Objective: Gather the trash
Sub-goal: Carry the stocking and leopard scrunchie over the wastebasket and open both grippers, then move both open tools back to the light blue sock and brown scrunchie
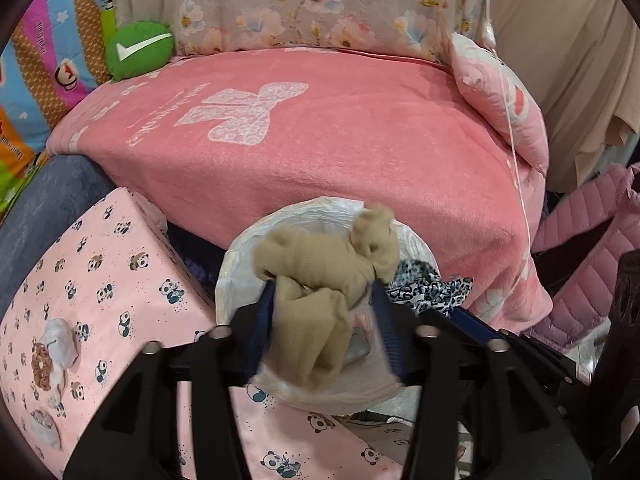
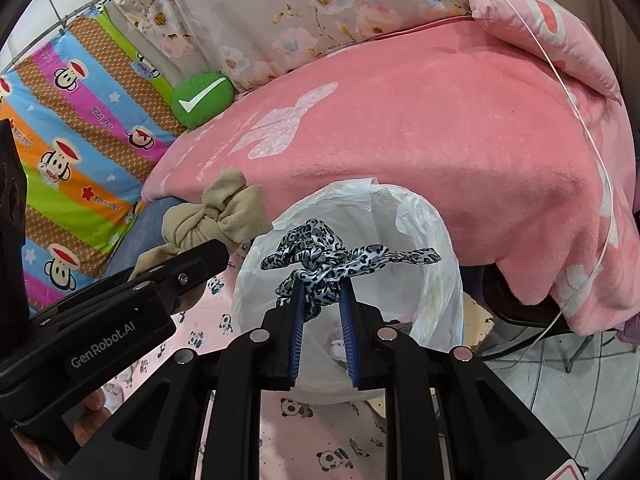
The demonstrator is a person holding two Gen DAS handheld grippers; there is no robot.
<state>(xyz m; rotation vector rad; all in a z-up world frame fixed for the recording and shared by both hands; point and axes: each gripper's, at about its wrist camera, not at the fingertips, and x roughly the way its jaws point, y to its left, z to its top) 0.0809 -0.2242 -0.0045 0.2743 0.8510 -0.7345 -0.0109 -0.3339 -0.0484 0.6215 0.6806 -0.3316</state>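
Note:
A knotted tan cloth (image 1: pixel 316 280) hangs blurred between the blue pads of my left gripper (image 1: pixel 325 300). The jaws stand wide, with a gap showing beside the right pad. Below it is a bin lined with a white bag (image 1: pixel 236 268). In the right wrist view the tan cloth (image 2: pixel 216 216) sits at the tip of my left gripper (image 2: pixel 212 252), just left of the bin's rim (image 2: pixel 424 236). My right gripper (image 2: pixel 322 292) is shut on a knotted leopard-print cloth (image 2: pixel 320 260), pinched at its fingertips above the bin's mouth. The leopard-print cloth (image 1: pixel 424 288) also shows in the left wrist view.
The bin stands against a bed with a pink blanket (image 1: pixel 340 140). A pink panda-print surface (image 1: pixel 120 280) beside it carries crumpled white tissues (image 1: pixel 60 344). A green check-mark cushion (image 1: pixel 138 50) lies at the back left, a pink quilted jacket (image 1: pixel 592 264) at the right. Tiled floor (image 2: pixel 560 392) shows.

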